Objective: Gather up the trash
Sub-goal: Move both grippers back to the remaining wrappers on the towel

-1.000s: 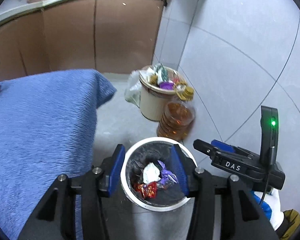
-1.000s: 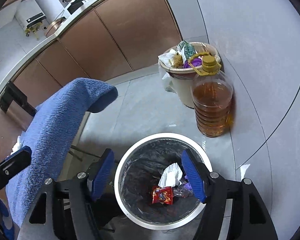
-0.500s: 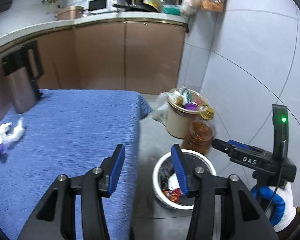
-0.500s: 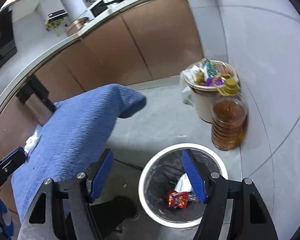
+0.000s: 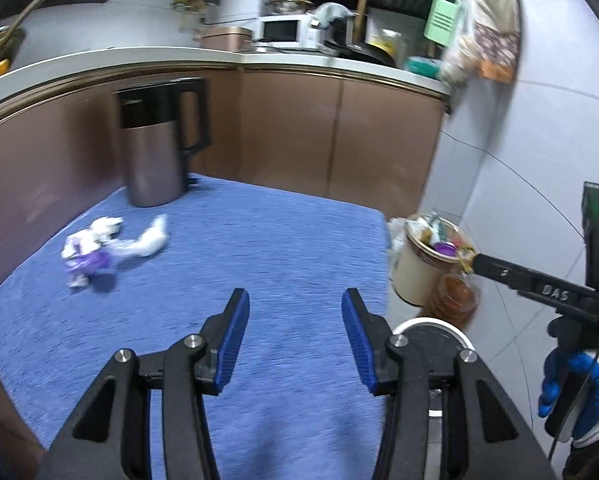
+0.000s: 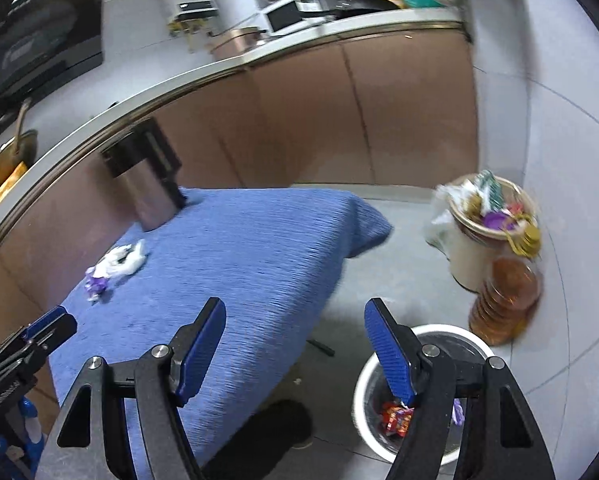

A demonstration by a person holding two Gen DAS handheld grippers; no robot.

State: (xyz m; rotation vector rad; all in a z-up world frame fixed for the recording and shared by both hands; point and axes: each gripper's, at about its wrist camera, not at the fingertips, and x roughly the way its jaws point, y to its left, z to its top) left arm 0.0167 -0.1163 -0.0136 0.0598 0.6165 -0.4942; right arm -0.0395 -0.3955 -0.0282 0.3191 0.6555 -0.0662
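A: Looking across the blue cloth [image 5: 283, 248], where does the trash [image 5: 111, 246] lie from the left gripper [image 5: 295, 336]?

B: Ahead and off to the left, on the far part of the cloth, just short of the kettle [image 5: 159, 140]. It is a small clump: white crumpled paper with a purple wrapper touching it, its long axis running roughly left to right across the view

A: And the left gripper itself?

B: Its jaws are opening, with only bare cloth between them. It holds nothing

A: The right gripper [image 6: 295, 344]?

B: Parted too, and empty. From its camera the trash [image 6: 117, 264] sits far over to the left, and the bin [image 6: 379, 364] with wrappers in it stands on the floor right under its right finger

A: So which one goes?

B: I judge the left is nearer; it shows at the left edge of the right camera, on the trash side. Since the clump lies crosswise, the jaws would straddle its narrow width if brought in from the front, though blur hides its exact outline
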